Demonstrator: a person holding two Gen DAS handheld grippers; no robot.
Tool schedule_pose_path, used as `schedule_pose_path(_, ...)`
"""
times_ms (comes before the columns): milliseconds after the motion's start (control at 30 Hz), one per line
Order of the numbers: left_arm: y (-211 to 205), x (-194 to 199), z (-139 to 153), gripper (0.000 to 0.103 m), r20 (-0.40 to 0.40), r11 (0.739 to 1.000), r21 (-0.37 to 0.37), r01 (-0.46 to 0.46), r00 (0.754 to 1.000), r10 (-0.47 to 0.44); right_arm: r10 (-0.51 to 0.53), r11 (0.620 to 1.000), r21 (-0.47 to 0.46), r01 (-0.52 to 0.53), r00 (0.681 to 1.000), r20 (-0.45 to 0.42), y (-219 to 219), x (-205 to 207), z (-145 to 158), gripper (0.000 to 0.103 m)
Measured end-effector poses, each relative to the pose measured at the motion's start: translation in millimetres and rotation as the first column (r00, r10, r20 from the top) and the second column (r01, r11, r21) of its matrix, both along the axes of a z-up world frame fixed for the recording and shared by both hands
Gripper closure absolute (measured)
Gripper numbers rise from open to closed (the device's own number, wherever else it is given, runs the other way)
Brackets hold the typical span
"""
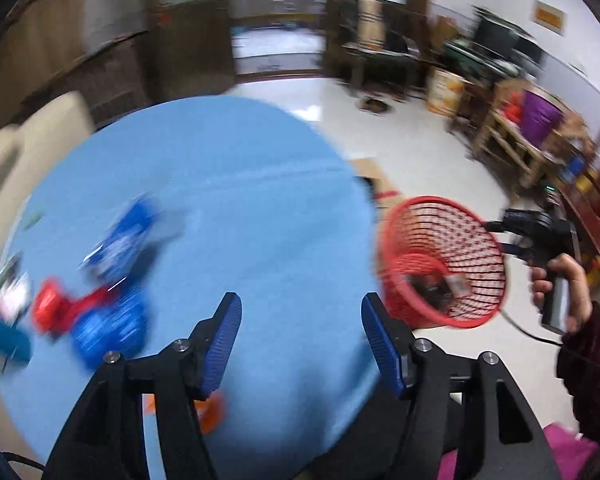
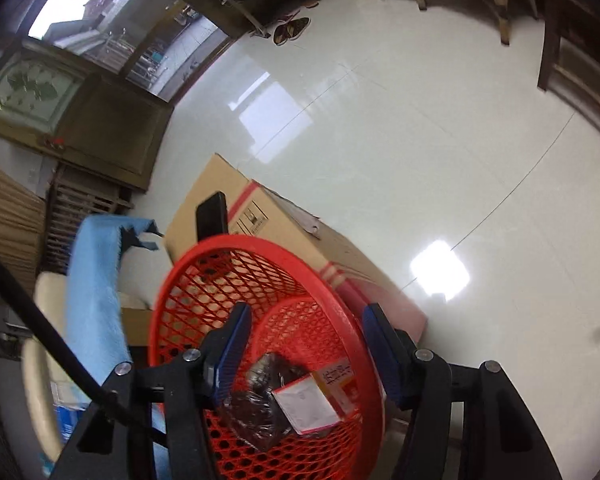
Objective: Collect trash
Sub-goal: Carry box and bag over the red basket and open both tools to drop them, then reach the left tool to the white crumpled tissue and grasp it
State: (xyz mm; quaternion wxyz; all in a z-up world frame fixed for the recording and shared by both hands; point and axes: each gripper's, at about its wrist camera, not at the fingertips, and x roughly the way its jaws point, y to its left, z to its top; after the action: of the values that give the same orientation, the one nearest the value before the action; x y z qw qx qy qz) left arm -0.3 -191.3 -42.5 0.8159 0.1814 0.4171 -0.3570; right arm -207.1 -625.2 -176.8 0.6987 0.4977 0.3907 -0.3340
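One red mesh basket (image 2: 268,344) on the floor beside the table, rim tilted toward the right wrist view; inside, three pieces of trash countable: a crumpled dark plastic wrapper (image 2: 260,404), a white card with a red edge (image 2: 306,404) lying over it, and an orange-and-white packet (image 2: 336,380) against the basket wall. Same basket (image 1: 444,264) seen from the left wrist view, just off the edge of the round blue tabletop (image 1: 228,216).

Several blurred wrappers at the tabletop's left side, well apart from the basket: at least two blue ones (image 1: 120,240) and one red one (image 1: 56,308) (exact count not recoverable through the motion blur); one small orange scrap (image 1: 214,412) behind the left fingers.

Two hand-held grippers. Left gripper (image 1: 300,344) pitched down over bare blue cloth, jaws apart, nothing between the pads. Right gripper (image 2: 306,354) pitched steeply down over the basket mouth, jaws apart, straddling the rim without pressing on it; trash visible below the gap, not gripped. Right hand (image 1: 560,292) wrapped around the gripper's handle, dark red sleeve (image 1: 592,364) at the wrist.

One cardboard box (image 2: 268,220) behind the basket on the pale tiled floor (image 2: 420,140); one pair of slippers (image 2: 292,28) far off near the doorway.
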Motion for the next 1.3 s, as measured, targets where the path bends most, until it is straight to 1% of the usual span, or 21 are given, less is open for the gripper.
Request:
schedule_pose_path(67,36,7,-2,0.040,-0.009,0.996,0.001,-0.089,0.996,0.089,0.018,1.000,-0.005,-0.018,1.000,0.002,8,5,0,0.040)
schedule_pose_path(133,67,13,-5,0.040,-0.017,0.986,-0.002,-0.164,0.986,0.164,0.024,0.999,0.022,-0.024,1.000,0.021,16,9,-1,0.040)
schedule_pose_path(200,95,18,-9,0.040,-0.014,0.973,-0.004,-0.233,0.972,0.233,0.031,0.999,0.031,-0.031,0.999,0.017,24,17,-2,0.040)
schedule_pose_path(333,142,30,-15,0.040,-0.022,0.939,-0.007,-0.345,0.938,0.345,0.058,0.998,0.016,-0.058,0.998,-0.002,39,32,-5,0.040)
schedule_pose_path(400,161,33,-17,0.040,-0.022,0.919,-0.019,-0.394,0.919,0.394,0.045,0.999,-0.003,-0.045,0.999,-0.011,42,33,-4,0.040)
schedule_pose_path(433,169,35,-17,0.040,-0.021,0.909,-0.027,-0.417,0.909,0.416,0.028,0.999,-0.029,-0.028,0.999,-0.019,42,31,0,0.040)
schedule_pose_path(500,189,39,-16,0.040,-0.012,0.887,-0.050,-0.459,0.888,0.459,0.002,0.994,-0.112,-0.006,0.999,-0.035,43,29,16,0.040)
schedule_pose_path(567,200,44,-15,0.040,-0.002,0.872,-0.065,-0.485,0.874,0.485,0.015,0.977,-0.214,-0.021,0.999,-0.029,48,32,41,0.040)
schedule_pose_path(667,213,53,-20,0.040,-0.009,0.856,-0.076,-0.511,0.859,0.512,0.098,0.939,-0.331,-0.092,0.995,0.002,67,47,78,0.040)
schedule_pose_path(733,219,56,-25,0.040,-0.025,0.848,-0.078,-0.524,0.852,0.524,0.210,0.899,-0.398,-0.184,0.977,0.022,93,64,100,0.040)
schedule_pose_path(800,224,57,-31,0.040,-0.037,0.843,-0.076,-0.533,0.846,0.532,0.343,0.847,-0.441,-0.297,0.939,0.026,124,85,113,0.040)
schedule_pose_path(833,227,57,-33,0.040,-0.041,0.840,-0.074,-0.537,0.844,0.535,0.424,0.811,-0.455,-0.367,0.906,0.024,145,97,118,0.040)
schedule_pose_path(867,230,58,-35,0.040,-0.046,0.837,-0.074,-0.543,0.840,0.541,0.500,0.774,-0.461,-0.434,0.866,0.024,166,110,120,0.040)
schedule_pose_path(900,232,59,-35,0.040,-0.047,0.834,-0.076,-0.546,0.838,0.544,0.554,0.746,-0.461,-0.481,0.832,0.027,182,119,121,0.040)
schedule_pose_path(933,233,62,-35,0.040,-0.044,0.833,-0.079,-0.548,0.837,0.546,0.623,0.706,-0.456,-0.542,0.782,0.035,204,131,121,0.040)
schedule_pose_path(967,234,66,-33,0.040,-0.034,0.833,-0.081,-0.548,0.837,0.547,0.666,0.677,-0.452,-0.580,0.745,0.041,220,139,120,0.040)
schedule_pose_path(1000,235,69,-31,0.040,-0.026,0.833,-0.080,-0.547,0.837,0.547,0.700,0.652,-0.449,-0.610,0.713,0.048,233,145,119,0.040)
schedule_pose_path(1067,237,81,-27,0.040,-0.011,0.835,-0.074,-0.545,0.838,0.546,0.770,0.596,-0.438,-0.673,0.634,0.071,264,158,116,0.040)
schedule_pose_path(1167,236,106,-18,0.040,-0.012,0.851,-0.059,-0.521,0.853,0.522,0.843,0.514,-0.420,-0.748,0.531,0.087,303,172,106,0.040)
schedule_pose_path(1233,230,126,-8,0.040,0.005,0.865,-0.042,-0.501,0.865,0.501,0.871,0.465,-0.427,-0.776,0.487,0.063,322,177,101,0.040)
schedule_pose_path(1300,220,148,4,0.040,0.014,0.881,-0.025,-0.472,0.881,0.472,0.888,0.425,-0.439,-0.791,0.458,0.034,333,178,94,0.040)
